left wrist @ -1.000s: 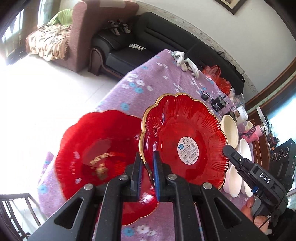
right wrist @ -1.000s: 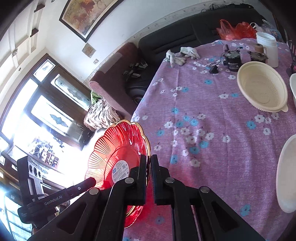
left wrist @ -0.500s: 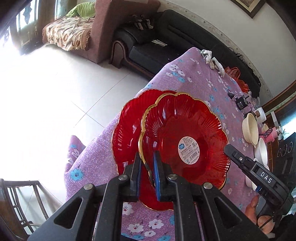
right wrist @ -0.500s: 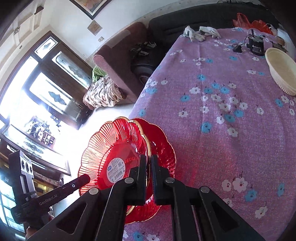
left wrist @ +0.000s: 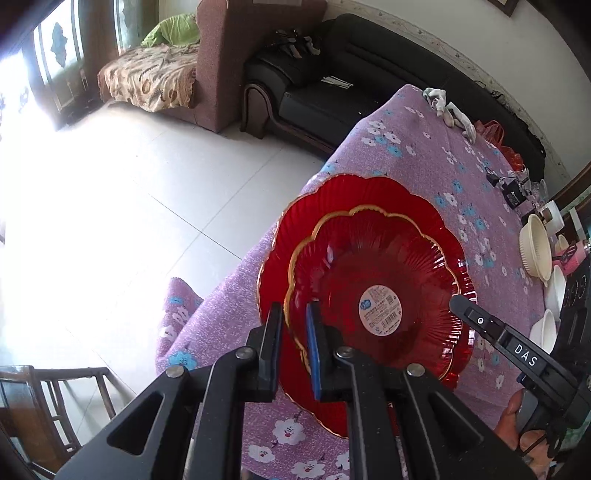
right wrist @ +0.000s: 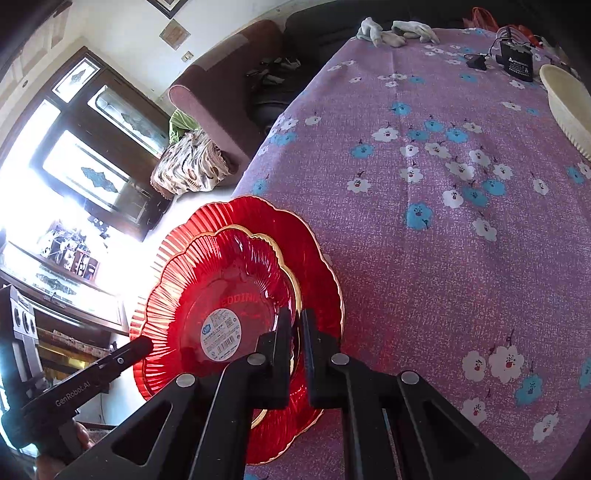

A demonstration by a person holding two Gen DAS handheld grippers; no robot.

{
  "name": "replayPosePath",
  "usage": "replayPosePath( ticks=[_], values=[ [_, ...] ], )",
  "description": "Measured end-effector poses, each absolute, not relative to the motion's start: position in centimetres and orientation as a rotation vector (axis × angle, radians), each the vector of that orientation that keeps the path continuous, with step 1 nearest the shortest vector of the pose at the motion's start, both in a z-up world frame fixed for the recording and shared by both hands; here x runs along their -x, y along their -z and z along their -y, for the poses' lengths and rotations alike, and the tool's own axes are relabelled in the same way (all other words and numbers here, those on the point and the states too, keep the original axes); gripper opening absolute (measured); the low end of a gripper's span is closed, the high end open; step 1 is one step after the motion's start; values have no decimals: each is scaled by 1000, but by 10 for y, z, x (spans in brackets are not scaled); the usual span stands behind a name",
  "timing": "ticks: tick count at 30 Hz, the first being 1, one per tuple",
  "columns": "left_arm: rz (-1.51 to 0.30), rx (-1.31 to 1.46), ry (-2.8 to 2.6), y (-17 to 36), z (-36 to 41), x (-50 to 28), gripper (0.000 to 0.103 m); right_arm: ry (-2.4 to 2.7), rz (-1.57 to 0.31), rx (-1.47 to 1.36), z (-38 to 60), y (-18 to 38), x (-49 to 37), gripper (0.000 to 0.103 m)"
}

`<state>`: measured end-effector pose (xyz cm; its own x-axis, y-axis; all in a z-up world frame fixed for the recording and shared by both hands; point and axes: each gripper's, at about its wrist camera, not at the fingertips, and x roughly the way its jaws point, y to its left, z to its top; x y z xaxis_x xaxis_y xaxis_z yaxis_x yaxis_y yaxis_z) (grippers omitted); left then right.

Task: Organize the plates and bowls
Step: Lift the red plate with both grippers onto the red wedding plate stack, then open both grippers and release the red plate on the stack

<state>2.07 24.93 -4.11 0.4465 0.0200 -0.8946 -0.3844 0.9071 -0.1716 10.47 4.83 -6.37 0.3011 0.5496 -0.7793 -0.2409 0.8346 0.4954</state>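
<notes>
A small red scalloped plate (left wrist: 373,273) with a gold rim and a white sticker sits on a larger red plate (left wrist: 369,192) at the table's corner. My left gripper (left wrist: 295,325) straddles the small plate's near rim with its jaws slightly apart, a gap showing on each side. My right gripper (right wrist: 296,325) is shut on the opposite rim of the same small plate (right wrist: 221,291), above the larger plate (right wrist: 317,266). Each gripper shows in the other's view.
The table wears a purple floral cloth (right wrist: 461,206). A cream bowl (left wrist: 535,251) and white bowls (left wrist: 554,288) stand at the far right. A black charger (right wrist: 517,62) and gloves (right wrist: 395,29) lie at the far end. A wooden chair (left wrist: 48,402) stands below left.
Both grippers carried the small plate over the larger one and lowered it onto it. The left jaws have opened slightly.
</notes>
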Motion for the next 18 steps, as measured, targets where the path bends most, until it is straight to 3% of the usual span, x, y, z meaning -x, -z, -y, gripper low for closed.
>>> replayPosePath(
  ticks=[5, 10, 18],
  values=[
    [-1040, 293, -281, 25, -240, -18, 28, -544, -1155, -287, -53, 65, -105, 8],
    [-1032, 299, -261, 23, -236, -19, 29, -551, -1163, -247, -58, 65, -107, 10],
    [-1038, 321, -227, 25, -229, -21, 29, -518, -974, -196, -39, 21, -94, 15]
  ],
)
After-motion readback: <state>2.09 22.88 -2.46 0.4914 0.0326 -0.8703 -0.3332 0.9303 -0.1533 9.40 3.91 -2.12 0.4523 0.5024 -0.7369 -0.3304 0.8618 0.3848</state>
